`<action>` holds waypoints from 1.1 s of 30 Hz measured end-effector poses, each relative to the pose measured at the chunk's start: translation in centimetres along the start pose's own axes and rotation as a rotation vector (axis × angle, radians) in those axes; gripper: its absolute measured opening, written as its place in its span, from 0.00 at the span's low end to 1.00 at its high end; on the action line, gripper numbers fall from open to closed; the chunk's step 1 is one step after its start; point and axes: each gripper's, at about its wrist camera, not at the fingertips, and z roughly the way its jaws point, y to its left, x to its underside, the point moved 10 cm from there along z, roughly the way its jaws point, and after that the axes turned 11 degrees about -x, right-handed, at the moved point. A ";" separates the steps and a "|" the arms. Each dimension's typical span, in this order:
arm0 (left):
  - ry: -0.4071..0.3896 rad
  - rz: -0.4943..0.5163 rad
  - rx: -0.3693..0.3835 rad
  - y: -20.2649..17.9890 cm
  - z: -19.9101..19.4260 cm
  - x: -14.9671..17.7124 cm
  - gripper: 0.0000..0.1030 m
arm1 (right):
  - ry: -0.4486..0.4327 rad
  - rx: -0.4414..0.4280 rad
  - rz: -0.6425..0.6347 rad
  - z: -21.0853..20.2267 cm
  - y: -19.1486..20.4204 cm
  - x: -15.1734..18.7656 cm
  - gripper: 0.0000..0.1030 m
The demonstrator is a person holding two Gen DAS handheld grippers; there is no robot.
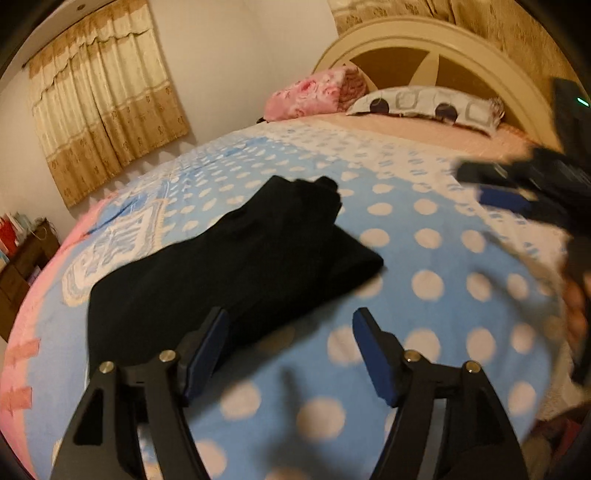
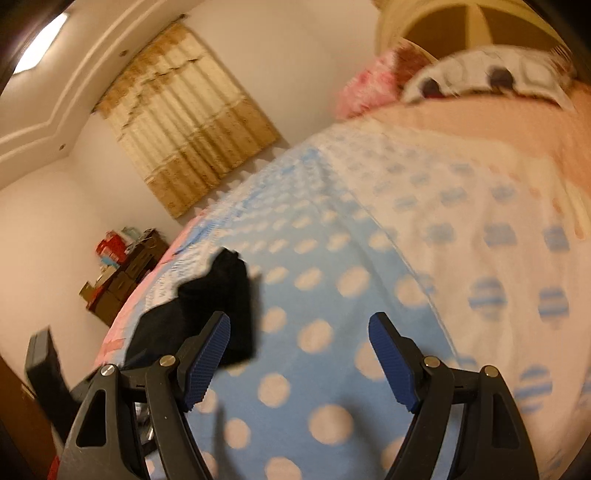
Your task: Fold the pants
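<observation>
Bedroom noted: we work over a blue fleece blanket with pale polka dots (image 1: 424, 258) spread on a bed. Nearest, our left gripper (image 1: 290, 350) hangs above the blanket, jaws apart and empty. Our right gripper (image 2: 299, 354), likewise spread and empty, hangs off to the right. Just beyond the left gripper lie the black fabric pants (image 1: 229, 266), resting on the blanket in a compact doubled bundle. We judge folding is well advanced; the next move calls for one more fold or smoothing. Far off, a pink floral pillow (image 1: 314, 92) rests against the cream arched headboard (image 1: 424, 33).
</observation>
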 end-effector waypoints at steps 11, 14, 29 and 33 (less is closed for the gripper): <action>0.143 -0.410 -0.217 14.5 3.0 -0.4 0.74 | 0.174 -0.120 -0.471 12.4 14.1 -1.8 0.43; 0.161 -0.384 -0.270 15.0 5.5 -0.4 0.74 | 0.281 -0.028 -0.518 15.7 12.8 0.7 0.29; 0.286 -0.525 -0.297 17.4 8.1 4.3 1.00 | 0.310 -0.098 -0.479 14.7 9.1 4.3 0.69; 0.218 -0.420 -0.444 18.2 4.3 3.5 1.00 | 0.173 -0.110 -0.352 10.7 10.7 2.8 0.69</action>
